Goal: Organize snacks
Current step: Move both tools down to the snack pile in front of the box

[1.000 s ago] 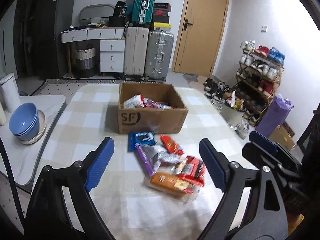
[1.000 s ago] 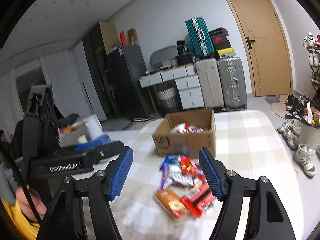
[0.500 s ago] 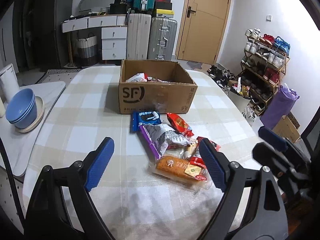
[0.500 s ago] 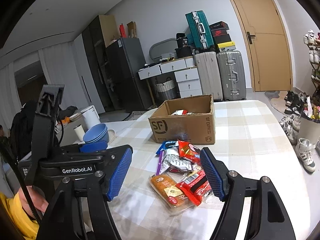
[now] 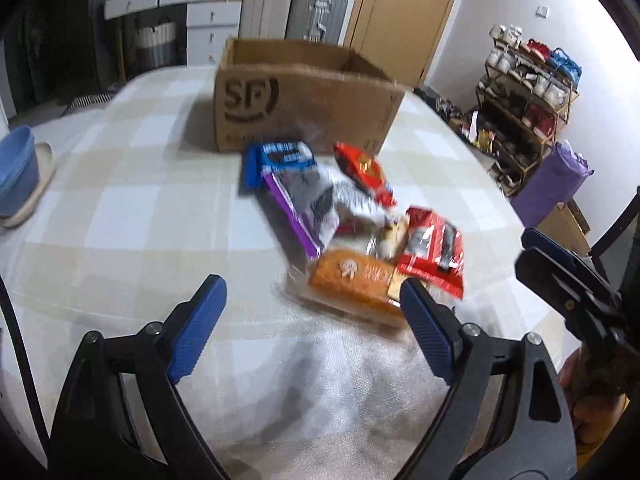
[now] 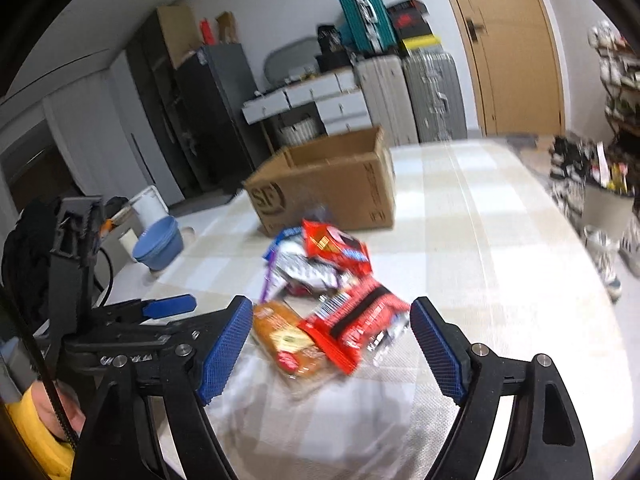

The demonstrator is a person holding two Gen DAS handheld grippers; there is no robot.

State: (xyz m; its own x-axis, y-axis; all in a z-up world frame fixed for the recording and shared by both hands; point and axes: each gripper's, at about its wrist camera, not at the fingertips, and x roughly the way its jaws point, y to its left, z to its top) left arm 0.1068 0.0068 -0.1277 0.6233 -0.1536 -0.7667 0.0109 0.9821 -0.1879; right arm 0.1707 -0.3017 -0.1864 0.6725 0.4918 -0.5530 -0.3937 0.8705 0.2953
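Room: suitcases (image 6: 408,92) stacked by a wooden door (image 6: 516,48), white drawers (image 5: 208,16) on the far wall, shoe rack (image 5: 528,92) to one side.
Table: checked cloth (image 5: 120,208) covers the table; blue bowls (image 5: 16,168) sit on a plate at its far-left edge.
Box: open cardboard box (image 5: 304,96) marked SF stands on the cloth beyond the snacks; what lies inside is out of sight.
Snacks: loose pile just in front of the box, all on the cloth. Blue pack (image 5: 276,158) lies nearest the box, red pouch (image 5: 362,170) beside it, purple-edged bag (image 5: 308,204) overlapping both. Bread pack (image 5: 356,284) and red wrapper (image 5: 434,250) lie at the near end, touching each other.
Left gripper (image 5: 314,332): blue pads spread wide, nothing between them, low over the cloth; its right pad sits just beside the bread pack's near corner.
Right gripper (image 6: 330,346): jaws wide apart and holding nothing; bread pack (image 6: 286,338) and red wrapper (image 6: 356,324) lie between its tips, whether touching I cannot tell.
Sharpness: both views are smeared, labels unreadable.
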